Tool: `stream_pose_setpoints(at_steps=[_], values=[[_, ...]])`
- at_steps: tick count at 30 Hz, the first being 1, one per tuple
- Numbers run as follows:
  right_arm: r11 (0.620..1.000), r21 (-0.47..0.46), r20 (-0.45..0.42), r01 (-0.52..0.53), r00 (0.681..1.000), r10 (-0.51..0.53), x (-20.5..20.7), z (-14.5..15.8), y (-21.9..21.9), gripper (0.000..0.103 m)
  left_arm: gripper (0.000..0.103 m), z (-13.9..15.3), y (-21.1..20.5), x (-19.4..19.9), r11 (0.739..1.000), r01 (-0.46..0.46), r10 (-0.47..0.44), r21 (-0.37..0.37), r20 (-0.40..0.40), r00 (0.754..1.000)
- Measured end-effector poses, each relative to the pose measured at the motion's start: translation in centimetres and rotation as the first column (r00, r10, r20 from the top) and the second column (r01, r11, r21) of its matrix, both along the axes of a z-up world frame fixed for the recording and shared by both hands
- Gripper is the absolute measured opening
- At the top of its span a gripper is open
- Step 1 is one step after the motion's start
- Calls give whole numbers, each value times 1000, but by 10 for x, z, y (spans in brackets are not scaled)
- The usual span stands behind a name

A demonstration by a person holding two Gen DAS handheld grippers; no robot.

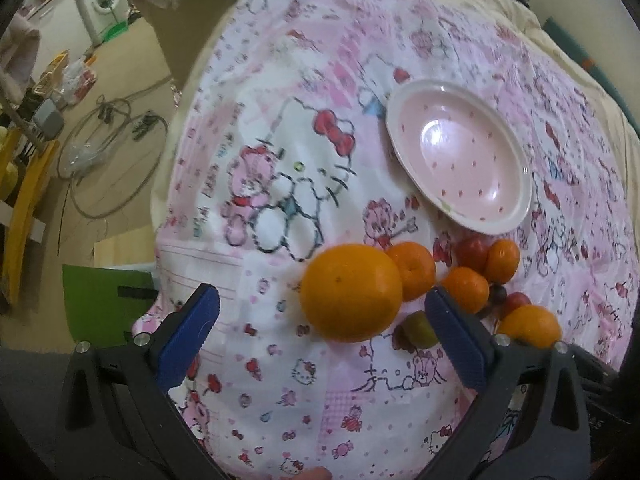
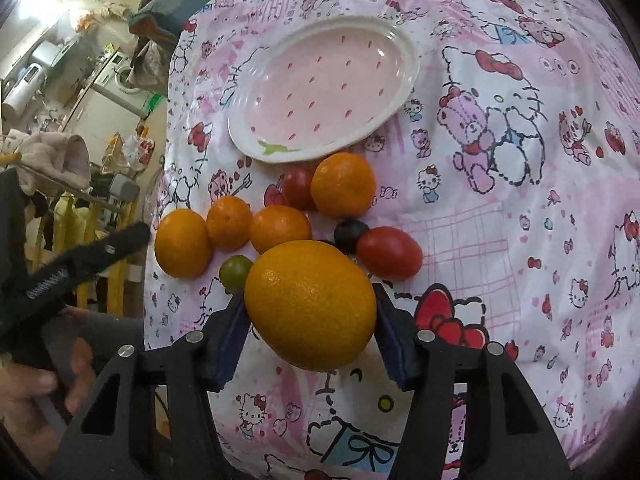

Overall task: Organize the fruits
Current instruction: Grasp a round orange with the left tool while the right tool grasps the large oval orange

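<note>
A large orange (image 2: 310, 304) sits between the blue pads of my right gripper (image 2: 310, 320), which is closed on its sides. The same orange (image 1: 351, 292) shows in the left wrist view, between the spread fingers of my open, empty left gripper (image 1: 320, 312). Behind it lie several small mandarins (image 2: 280, 228), red tomatoes (image 2: 389, 253), a dark grape (image 2: 350, 234) and a green fruit (image 2: 235, 272). An empty pink plate (image 2: 324, 88) with red specks lies just beyond the fruit; it also shows in the left wrist view (image 1: 460, 152).
The fruit lies on a pink Hello Kitty cloth (image 2: 500, 220) over a soft rounded surface. The cloth's edge drops to the floor at the left (image 1: 120, 184), where cables, a green box (image 1: 104, 304) and clutter lie. The left gripper's handle (image 2: 80, 260) shows at the right view's left.
</note>
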State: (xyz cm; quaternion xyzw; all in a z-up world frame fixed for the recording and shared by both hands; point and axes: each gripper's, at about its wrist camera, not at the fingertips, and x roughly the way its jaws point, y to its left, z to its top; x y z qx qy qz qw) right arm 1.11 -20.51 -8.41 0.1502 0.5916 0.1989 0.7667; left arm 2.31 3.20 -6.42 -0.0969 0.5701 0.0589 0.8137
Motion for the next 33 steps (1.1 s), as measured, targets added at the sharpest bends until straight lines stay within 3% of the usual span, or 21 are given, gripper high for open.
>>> stream_pose_setpoints(at_steps=[2, 4, 6, 7, 10, 17, 22, 24, 33], values=[[1000, -20, 16, 1, 1000, 0, 0, 3, -1, 60, 80, -6, -2, 6, 1000, 13, -14, -10, -20, 1000], [999, -32, 27, 2, 1000, -2, 0, 5, -1, 60, 80, -15, -4, 11, 999, 23, -25, -37, -54, 998], [1000, -27, 29, 8, 1000, -7, 0, 6, -3, 60, 69, -23, -6, 12, 997, 30, -36, -67, -85, 996], [1000, -28, 32, 10, 999, -9, 0, 7, -3, 60, 59, -26, -7, 11, 996, 34, -42, -88, -94, 995], [999, -36, 47, 12, 999, -11, 0, 10, -4, 60, 54, -23, -5, 8, 995, 26, -34, -100, -80, 996], [999, -25, 25, 35, 999, -34, 1, 11, -7, 60, 52, -10, -12, -2, 996, 71, -74, -62, -42, 996], [998, -1, 56, 62, 997, -61, 2, 27, -14, 60, 52, 7, -18, -3, 995, 103, -103, 1, 9, 995], [996, 45, 58, 80, 995, -82, 4, 34, -23, 60, 52, 17, -18, -4, 995, 104, -104, -4, 28, 994], [990, 76, 111, 122, 985, -130, 43, 69, -45, 60, 52, 59, -31, 23, 984, 176, -176, 8, 86, 981]])
